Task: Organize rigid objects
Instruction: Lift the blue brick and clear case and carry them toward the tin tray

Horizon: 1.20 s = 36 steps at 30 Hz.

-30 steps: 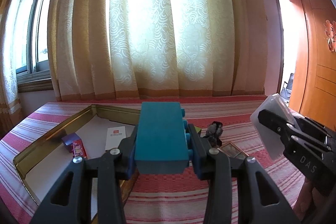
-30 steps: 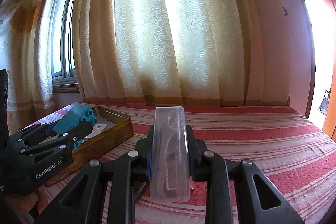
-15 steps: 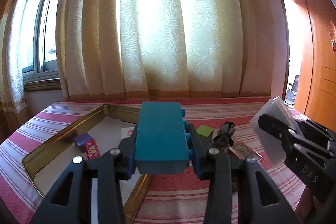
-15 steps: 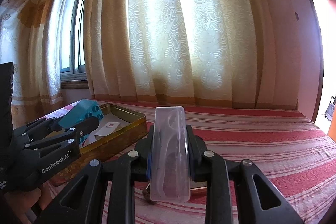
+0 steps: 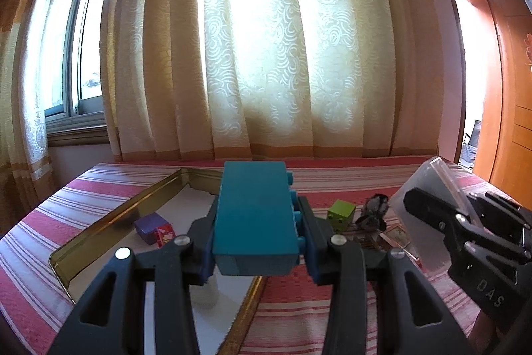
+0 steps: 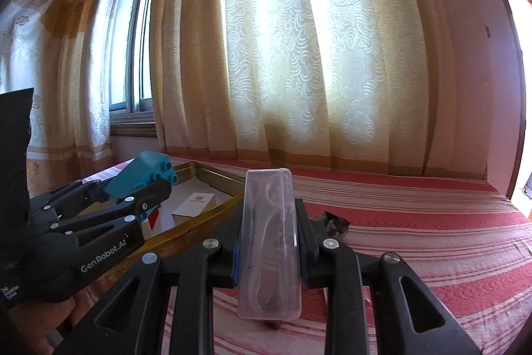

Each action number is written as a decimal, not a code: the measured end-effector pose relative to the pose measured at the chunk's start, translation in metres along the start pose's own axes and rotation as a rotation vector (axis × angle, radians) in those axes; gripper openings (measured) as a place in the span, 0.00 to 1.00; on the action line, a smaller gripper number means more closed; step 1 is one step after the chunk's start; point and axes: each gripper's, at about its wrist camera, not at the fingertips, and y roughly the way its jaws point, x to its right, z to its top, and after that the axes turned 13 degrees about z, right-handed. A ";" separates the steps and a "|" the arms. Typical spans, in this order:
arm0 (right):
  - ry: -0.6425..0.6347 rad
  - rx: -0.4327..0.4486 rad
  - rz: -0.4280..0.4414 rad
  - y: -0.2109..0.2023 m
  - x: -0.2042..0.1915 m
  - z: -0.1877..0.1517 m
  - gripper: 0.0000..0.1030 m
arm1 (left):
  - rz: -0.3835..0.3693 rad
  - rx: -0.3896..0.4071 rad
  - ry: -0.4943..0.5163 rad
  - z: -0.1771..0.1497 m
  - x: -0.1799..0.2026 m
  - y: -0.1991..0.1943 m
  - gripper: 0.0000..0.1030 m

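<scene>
one teal block (image 5: 254,215) clamped in left gripper (image 5: 256,242), one clear case (image 6: 269,248) clamped in right gripper (image 6: 269,258), one gold tray (image 5: 139,205)

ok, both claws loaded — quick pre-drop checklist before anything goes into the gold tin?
1. Left claw clamped on the teal block: ok, pads press both sides.
2. Right claw clamped on the clear case: ok, held upright between the pads.
3. Teal block over the gold tin: ok, it hangs above the tin's near right rim.
4. Free floor in the tin: ok, bare white bottom near the purple box.
5. Clear case over the tin: not ok, it sits over the striped cloth, right of the tin.
6. Spacing between the claws: cannot tell.
</scene>
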 end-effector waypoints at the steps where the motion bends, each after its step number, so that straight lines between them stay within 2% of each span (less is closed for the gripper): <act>1: -0.004 -0.001 0.004 0.001 -0.002 0.000 0.27 | 0.001 0.000 0.000 0.000 -0.001 0.000 0.40; 36: -0.047 -0.017 0.091 0.030 -0.042 0.004 0.27 | 0.061 0.007 -0.049 -0.001 -0.045 -0.001 0.40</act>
